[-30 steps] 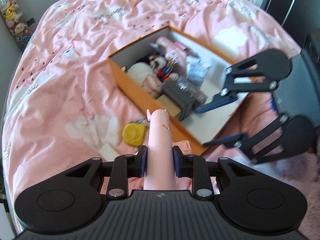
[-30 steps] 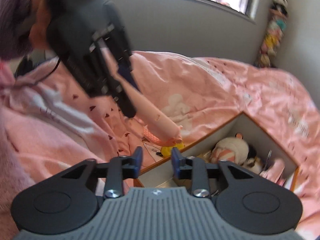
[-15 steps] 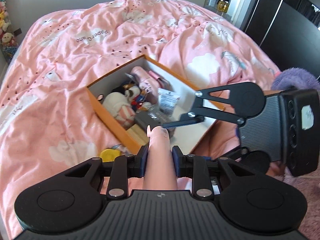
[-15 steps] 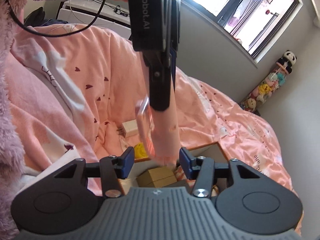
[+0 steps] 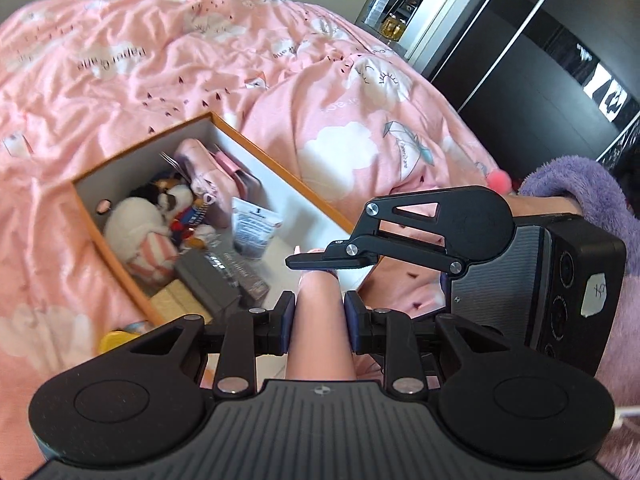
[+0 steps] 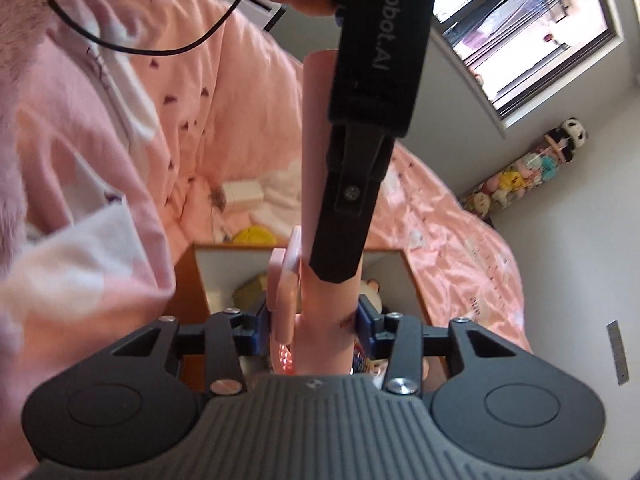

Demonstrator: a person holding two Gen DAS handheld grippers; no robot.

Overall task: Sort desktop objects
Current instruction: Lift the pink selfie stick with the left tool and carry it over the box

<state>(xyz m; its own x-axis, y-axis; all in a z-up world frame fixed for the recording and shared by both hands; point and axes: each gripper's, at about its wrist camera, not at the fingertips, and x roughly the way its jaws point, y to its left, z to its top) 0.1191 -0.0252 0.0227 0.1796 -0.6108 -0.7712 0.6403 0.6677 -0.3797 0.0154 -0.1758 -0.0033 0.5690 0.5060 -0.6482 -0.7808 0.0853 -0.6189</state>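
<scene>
Left wrist view looks steeply down over the bed [image 5: 200,80] toward the wardrobe side, close above the orange box [image 5: 120,276]. Right wrist view faces the opposite way, toward the window [image 6: 532,32]; both share that box [image 6: 188,280].

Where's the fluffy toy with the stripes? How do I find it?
Look on the pink bedspread for the orange box with white walls. The toy lies in the box against its orange wall, beside a black-and-white plush. It alone is fluffy white with a pink-and-white striped end.
</scene>
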